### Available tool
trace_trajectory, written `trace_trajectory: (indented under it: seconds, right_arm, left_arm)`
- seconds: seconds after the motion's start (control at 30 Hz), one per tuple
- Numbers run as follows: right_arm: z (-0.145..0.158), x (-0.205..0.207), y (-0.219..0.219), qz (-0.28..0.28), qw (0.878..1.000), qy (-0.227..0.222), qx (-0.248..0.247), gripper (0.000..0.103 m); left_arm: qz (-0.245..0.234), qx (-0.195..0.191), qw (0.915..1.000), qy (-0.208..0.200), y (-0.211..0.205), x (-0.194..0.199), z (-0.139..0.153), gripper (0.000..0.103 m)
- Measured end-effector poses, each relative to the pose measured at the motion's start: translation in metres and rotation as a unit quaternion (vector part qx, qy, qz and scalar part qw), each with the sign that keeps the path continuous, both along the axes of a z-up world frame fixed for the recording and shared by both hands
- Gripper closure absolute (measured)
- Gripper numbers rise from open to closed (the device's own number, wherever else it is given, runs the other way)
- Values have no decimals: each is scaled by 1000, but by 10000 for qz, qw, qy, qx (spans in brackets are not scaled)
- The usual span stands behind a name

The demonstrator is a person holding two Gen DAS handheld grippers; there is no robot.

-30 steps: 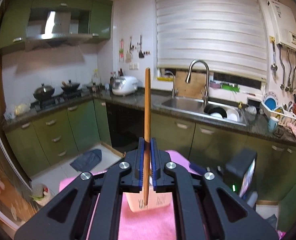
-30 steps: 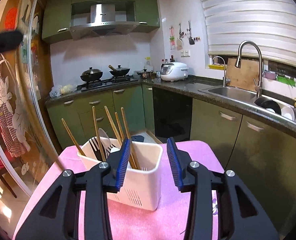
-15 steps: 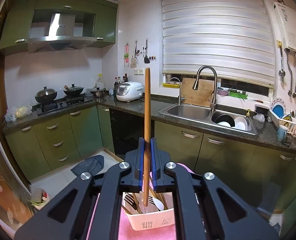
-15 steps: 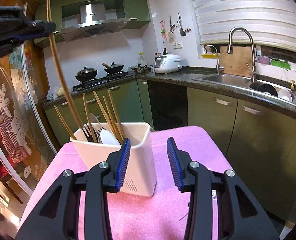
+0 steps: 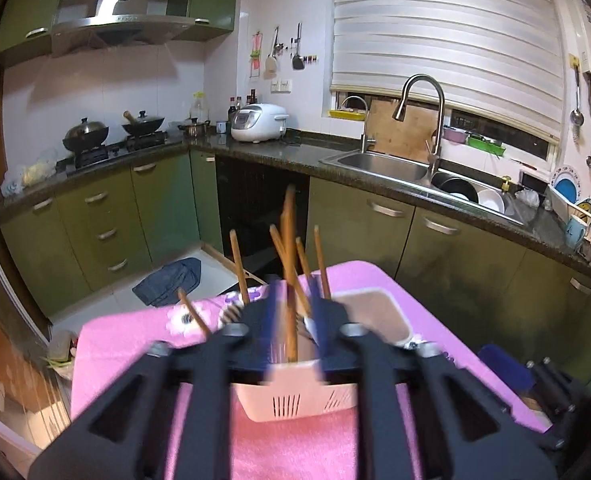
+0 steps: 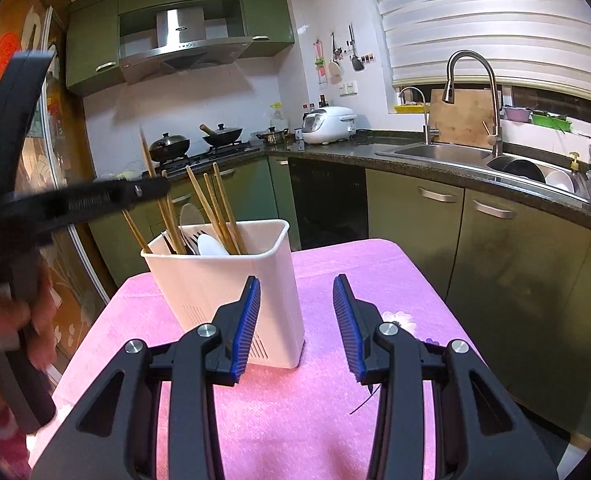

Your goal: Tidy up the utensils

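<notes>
Left gripper [image 5: 293, 312] poised directly over the white holder [image 6: 223, 280], its jaws parted a little around one chopstick [image 5: 289, 280]; motion blur leaves it unclear whether the pads grip the stick or have let go. The chopstick stands nearly upright, long axis vertical, lower end inside the holder near its left side. The left gripper is the nearer tool, so the move ahead is judged a straight lift clear of the holder. Other chopsticks [image 6: 219, 208], a fork and a white spoon [image 6: 211, 245] crowd the same side of the holder and lean close to the jaws. Right gripper [image 6: 297, 326], wide and holding nothing, hangs just in front of the holder above the pink cloth [image 6: 303, 412]
</notes>
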State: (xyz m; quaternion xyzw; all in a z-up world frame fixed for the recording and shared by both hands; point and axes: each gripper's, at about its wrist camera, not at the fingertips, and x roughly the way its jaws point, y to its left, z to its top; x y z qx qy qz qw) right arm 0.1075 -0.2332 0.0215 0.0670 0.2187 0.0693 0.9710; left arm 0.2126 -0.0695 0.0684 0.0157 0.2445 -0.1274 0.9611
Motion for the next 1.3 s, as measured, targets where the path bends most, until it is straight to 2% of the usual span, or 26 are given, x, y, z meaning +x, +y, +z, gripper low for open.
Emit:
trace_trajectory:
  seconds: [0.13,0.17,0.2,0.3,0.33,0.47,0.53,0.63,0.83,1.07,1.3]
  right_arm:
    - [-2,-2,-1,19,10000,27,15,58]
    - [-2,-3,-2,23,10000,25,24,57]
    - [-3,-5,-2,29,10000,22,29,53]
    - [-3,-10,-1,71,10000,23,11,46]
    - [-4,-12,-1,87,10000,25,13,38]
    - [-5,-27,-3,141,9999,-1,14,10]
    - [-5,-38,-5,172,9998,-35,-16,4]
    - [-3,-54,-4,237,9996,-71,-101,4]
    - [1,-84,-3,352,9991,-137,-181,4]
    - [8,-121,-2,452,9983,-241,-281,4]
    - [10,-138,-3,490,9979,-315,-275,4]
  left_arm:
    - [36,11,10000,-41,5,-15,-12,44]
    - [60,-9,10000,-62,7,-20,-13,29]
    - [70,-31,9999,-85,8,-24,-13,19]
    - [99,-58,9998,-182,16,-46,-14,9]
    - [107,-74,9997,-197,19,-54,-14,7]
    - [83,-100,9998,-145,24,-87,-18,7]
    - [136,-69,9997,-167,26,-107,-21,7]
    - [142,-7,9995,-265,27,-143,-26,6]
    - [187,-128,9992,-332,33,-186,-28,6]
    - [272,-178,9988,-378,36,-208,-23,6]
    - [286,-513,9980,-246,42,-205,-20,6]
